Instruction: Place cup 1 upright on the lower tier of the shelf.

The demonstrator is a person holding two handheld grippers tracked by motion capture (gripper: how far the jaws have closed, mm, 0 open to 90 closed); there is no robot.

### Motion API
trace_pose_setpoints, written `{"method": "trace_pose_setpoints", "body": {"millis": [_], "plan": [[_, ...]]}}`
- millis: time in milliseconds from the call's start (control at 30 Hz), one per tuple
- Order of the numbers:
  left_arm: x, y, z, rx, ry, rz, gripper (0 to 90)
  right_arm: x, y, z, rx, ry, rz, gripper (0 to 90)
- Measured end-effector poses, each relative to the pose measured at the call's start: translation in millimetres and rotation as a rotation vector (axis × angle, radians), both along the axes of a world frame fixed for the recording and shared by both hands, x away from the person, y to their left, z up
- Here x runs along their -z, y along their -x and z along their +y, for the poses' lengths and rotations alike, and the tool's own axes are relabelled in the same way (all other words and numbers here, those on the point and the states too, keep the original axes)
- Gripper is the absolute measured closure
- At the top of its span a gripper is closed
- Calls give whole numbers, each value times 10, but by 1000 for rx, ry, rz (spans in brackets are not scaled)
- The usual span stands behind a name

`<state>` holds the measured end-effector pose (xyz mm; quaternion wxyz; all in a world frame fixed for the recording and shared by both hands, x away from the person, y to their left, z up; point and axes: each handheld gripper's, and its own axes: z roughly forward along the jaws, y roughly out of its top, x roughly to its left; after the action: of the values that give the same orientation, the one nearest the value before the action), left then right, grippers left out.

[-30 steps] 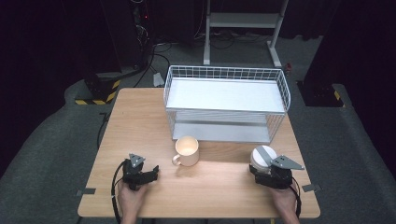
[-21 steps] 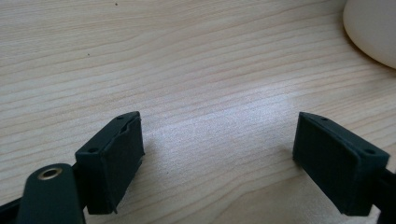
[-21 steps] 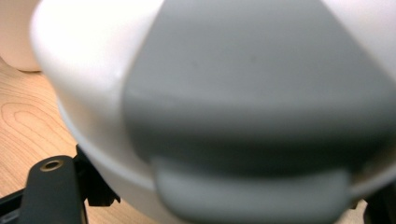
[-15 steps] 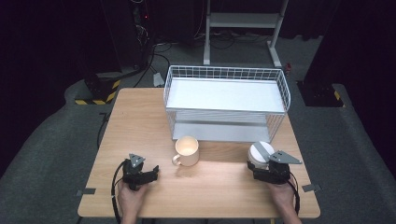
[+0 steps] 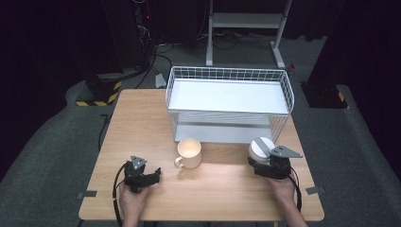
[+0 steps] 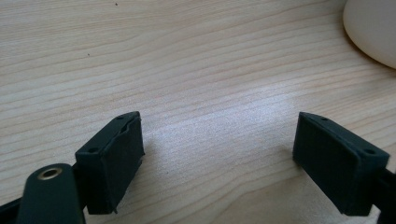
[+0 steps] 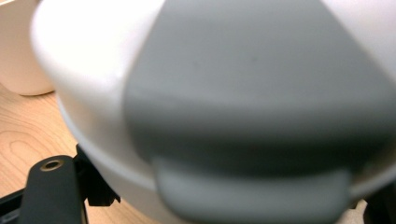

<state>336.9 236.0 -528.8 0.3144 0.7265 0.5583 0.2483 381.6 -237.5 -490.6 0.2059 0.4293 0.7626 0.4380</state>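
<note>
A white round container with a grey lid is between the jaws of my right gripper, which is shut on it just off the table near the right edge. In the right gripper view the container looms tilted and blurred, with the gripper below it. My left gripper lies on the wooden table at front left, open and with nothing in it. In the left gripper view my own left gripper has only bare wood between its jaws. A cream mug stands between the two hands, handle to the left.
A white wire rack with two shelves stands at the back of the table, right behind the mug and the container. The mug's side shows at the top right of the left gripper view and behind the container. Dark floor surrounds the table.
My right gripper has moved a little away from the front edge and to the left, taking the white container with it. The left gripper and the mug have stayed put.
</note>
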Motion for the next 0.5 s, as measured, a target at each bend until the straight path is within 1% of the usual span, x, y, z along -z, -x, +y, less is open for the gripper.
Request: {"method": "trace_pose_setpoints", "body": {"millis": [200,300,433,500], "plan": [[0,0,0,-1,0,0,165,-7,-76,12,5,-1,6,189],[0,0,0,-1,0,-1,165,-17,-101,20,10,-10,13,189],[0,0,0,-1,0,0,165,-33,-155,30,9,-6,6,189],[0,0,0,-1,0,0,165,-39,-183,42,16,-6,12,189]]}}
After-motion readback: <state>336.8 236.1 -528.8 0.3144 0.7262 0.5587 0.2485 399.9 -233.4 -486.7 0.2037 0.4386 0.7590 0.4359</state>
